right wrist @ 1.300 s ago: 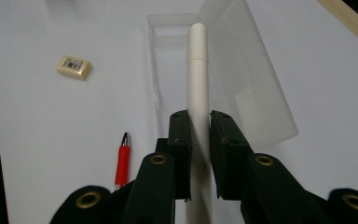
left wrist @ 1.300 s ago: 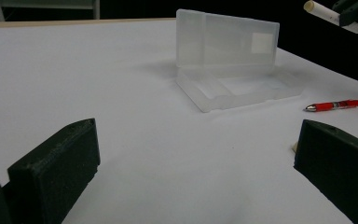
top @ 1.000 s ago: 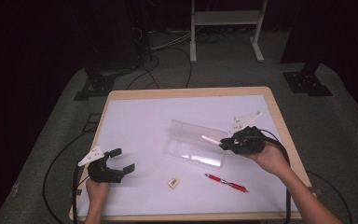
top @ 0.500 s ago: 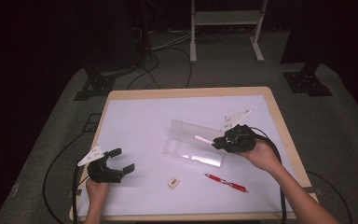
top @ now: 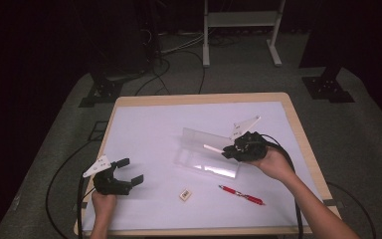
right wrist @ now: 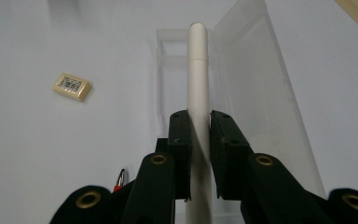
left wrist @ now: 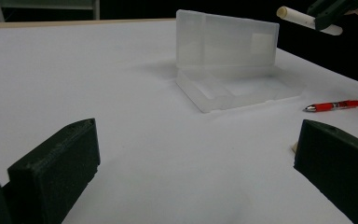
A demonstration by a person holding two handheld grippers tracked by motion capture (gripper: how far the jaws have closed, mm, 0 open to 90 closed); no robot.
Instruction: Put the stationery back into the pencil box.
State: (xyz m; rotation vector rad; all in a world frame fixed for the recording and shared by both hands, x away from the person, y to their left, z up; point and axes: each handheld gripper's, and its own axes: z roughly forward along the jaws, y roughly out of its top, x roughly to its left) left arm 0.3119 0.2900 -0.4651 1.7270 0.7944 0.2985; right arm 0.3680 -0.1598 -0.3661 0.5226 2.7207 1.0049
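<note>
My right gripper's [right wrist: 199, 140] jaws hide the middle of the white pen [right wrist: 198, 70], and the red pen [right wrist: 120, 179] just peeks out near them (eraser [right wrist: 72, 87] label's too small to read).

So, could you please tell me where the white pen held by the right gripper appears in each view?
High view: white pen right of centre, over the clear plastic case.
Left gripper view: top right corner, above the case.
Right gripper view: centre, clamped in the right gripper.
Shared landmark: the case.

Wood-edged table [top: 298, 130] w/ white sheet [top: 149, 134]: open clear case [top: 206, 158], red pen [top: 241, 194], eraser [top: 185, 194].
</note>
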